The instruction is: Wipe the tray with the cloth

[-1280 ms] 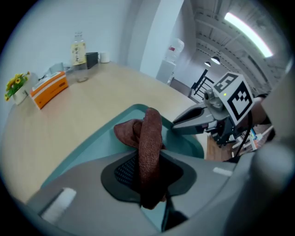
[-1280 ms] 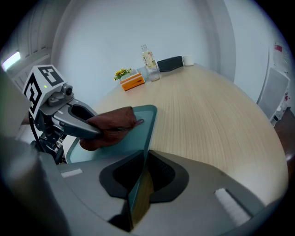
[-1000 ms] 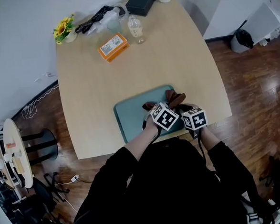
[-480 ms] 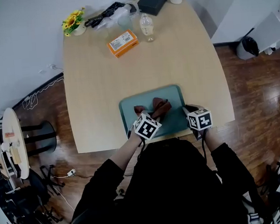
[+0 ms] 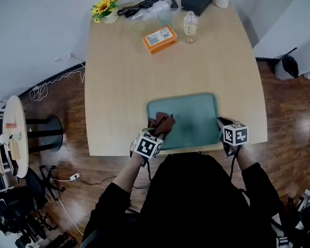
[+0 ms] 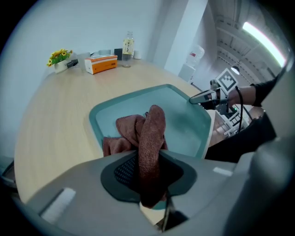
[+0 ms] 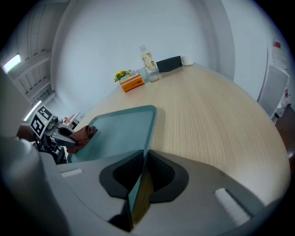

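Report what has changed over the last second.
The left gripper, shut on the cloth, dragged it across the tray from its right side to its near left corner. The right gripper stays clamped on the tray's right rim; the tray itself looks unmoved.

Tray [image 5: 197, 124]: teal, rectangular, rounded corners, low raised rim. It lies flat on the bench [image 5: 120, 86] at the near edge. The right hand-held gripper [image 7: 143, 173] clamps its right rim edge-on.
Cloth [image 5: 163, 123]: reddish-brown terry, bunched in the tray's near-left corner. One fold is pulled up and pinched in the left hand-held gripper [image 6: 148, 173]; the rest lies on the tray floor.
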`<state>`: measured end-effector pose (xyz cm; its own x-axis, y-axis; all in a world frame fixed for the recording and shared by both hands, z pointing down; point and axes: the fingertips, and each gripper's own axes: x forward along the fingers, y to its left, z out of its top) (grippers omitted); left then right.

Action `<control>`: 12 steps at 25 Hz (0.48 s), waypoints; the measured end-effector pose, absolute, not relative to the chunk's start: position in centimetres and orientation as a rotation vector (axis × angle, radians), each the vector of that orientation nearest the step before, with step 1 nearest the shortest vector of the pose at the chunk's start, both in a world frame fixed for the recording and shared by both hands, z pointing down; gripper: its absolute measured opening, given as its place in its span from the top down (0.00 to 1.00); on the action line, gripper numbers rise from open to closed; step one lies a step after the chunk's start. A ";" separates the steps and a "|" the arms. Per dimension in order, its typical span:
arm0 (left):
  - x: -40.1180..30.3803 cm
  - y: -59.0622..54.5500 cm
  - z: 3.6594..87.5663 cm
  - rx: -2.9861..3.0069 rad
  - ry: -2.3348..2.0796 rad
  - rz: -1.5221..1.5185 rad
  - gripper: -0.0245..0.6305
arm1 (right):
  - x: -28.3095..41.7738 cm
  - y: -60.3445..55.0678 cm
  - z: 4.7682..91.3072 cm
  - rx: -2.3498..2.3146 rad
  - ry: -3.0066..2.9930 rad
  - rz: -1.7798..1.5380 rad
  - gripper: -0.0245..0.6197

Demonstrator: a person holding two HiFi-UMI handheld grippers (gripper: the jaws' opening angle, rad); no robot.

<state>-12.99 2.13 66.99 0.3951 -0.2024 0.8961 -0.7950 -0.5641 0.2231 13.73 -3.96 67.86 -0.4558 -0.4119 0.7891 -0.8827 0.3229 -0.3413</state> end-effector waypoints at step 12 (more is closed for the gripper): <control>4.4 1.6 65.1 2.248 -0.460 1.198 0.86 | 13.0 -4.0 67.6 1.178 -2.022 1.059 0.91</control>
